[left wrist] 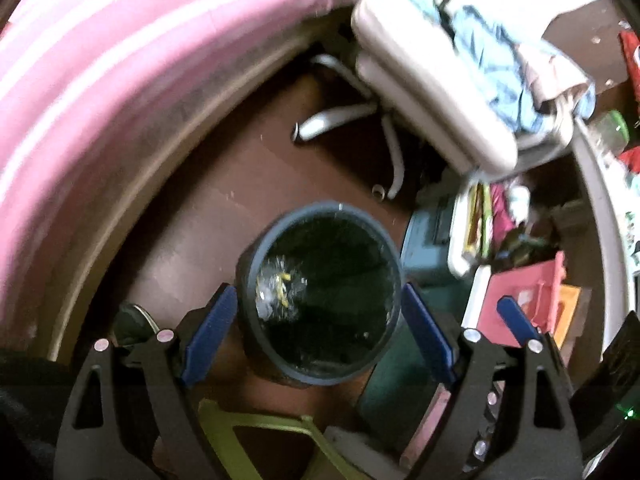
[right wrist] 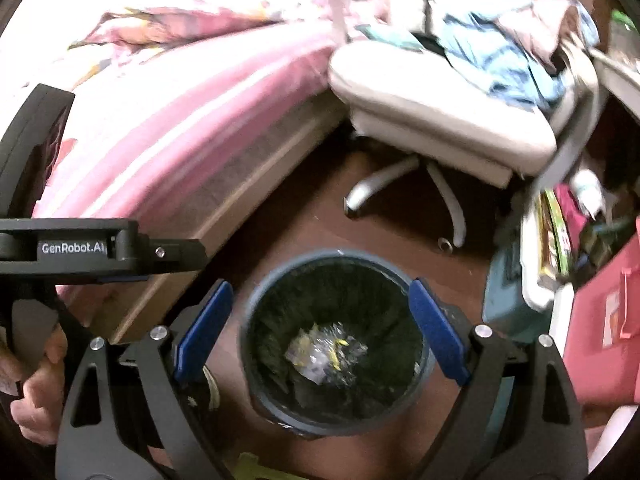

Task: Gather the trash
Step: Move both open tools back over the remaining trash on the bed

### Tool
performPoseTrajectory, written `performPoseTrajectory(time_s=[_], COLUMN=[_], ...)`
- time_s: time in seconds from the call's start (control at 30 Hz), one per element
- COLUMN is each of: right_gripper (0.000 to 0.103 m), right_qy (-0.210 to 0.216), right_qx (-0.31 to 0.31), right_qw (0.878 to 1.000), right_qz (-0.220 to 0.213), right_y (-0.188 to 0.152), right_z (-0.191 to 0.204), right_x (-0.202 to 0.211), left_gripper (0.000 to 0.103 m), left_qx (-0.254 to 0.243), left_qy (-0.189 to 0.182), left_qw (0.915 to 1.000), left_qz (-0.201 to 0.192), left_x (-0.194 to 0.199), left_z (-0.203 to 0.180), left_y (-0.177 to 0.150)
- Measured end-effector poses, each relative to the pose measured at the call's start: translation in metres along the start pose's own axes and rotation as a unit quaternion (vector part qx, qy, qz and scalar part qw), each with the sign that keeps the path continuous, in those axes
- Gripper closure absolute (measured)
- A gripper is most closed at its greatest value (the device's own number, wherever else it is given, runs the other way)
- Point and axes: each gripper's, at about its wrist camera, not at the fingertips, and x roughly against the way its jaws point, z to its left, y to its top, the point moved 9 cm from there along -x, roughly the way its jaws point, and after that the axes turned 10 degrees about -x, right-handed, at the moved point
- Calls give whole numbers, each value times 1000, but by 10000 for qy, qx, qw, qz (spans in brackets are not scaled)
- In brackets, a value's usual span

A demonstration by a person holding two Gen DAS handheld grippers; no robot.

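Through the right wrist camera I see something the left one cannot give me: the left tool's black body, lettered along its side, reaching in from the left edge, with the person's hand (right wrist: pixel 38 384) gripping it low down, and rumpled bedding on top of the pink bed (right wrist: pixel 168 120). My left view instead shows a green frame (left wrist: pixel 256 424) on the floor under the tool and one blue finger of the right tool (left wrist: pixel 516 316) poking in at the right, beside a pink box (left wrist: pixel 520 304). Both views look down into the round dark bin (left wrist: pixel 320 300), standing on the brown floor (left wrist: pixel 224 216) between the bed and a white swivel chair (left wrist: pixel 432 92) piled with clothes. The left tool (left wrist: pixel 316 328) has its blue pads wide apart with nothing gripped, the bin's rim framed between them; the right tool (right wrist: pixel 322 328) is spread just as wide and empty over the same bin. The trash (right wrist: pixel 324 354) lies at the bottom, a crumpled clear wrapper with yellow flecks, pale against the black liner, blurred in the left view.
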Motion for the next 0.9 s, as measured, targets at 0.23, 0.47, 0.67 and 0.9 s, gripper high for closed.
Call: performPoseTrajectory(time_s=[0.23, 0.47, 0.67, 0.9], right_gripper=[14, 13, 13, 13], right_qy=[547, 1426, 2228, 2777], right_qx=[228, 742, 1211, 1724], right_qw=[9976, 9843, 9640, 9427], right_qz=[-350, -730, -804, -675], right_y=[38, 71, 78, 57], right_z=[57, 147, 232, 307], right_x=[45, 97, 130, 151], left_gripper=[21, 18, 18, 17], left_qx=[214, 351, 783, 1581], left_qy=[463, 1236, 1858, 2054], left_qw=[9945, 9758, 9531, 9296], left_qz=[-911, -1769, -2257, -2621], left_x=[96, 202, 277, 332], left_z=[29, 76, 128, 189], left_y=[13, 12, -12, -51])
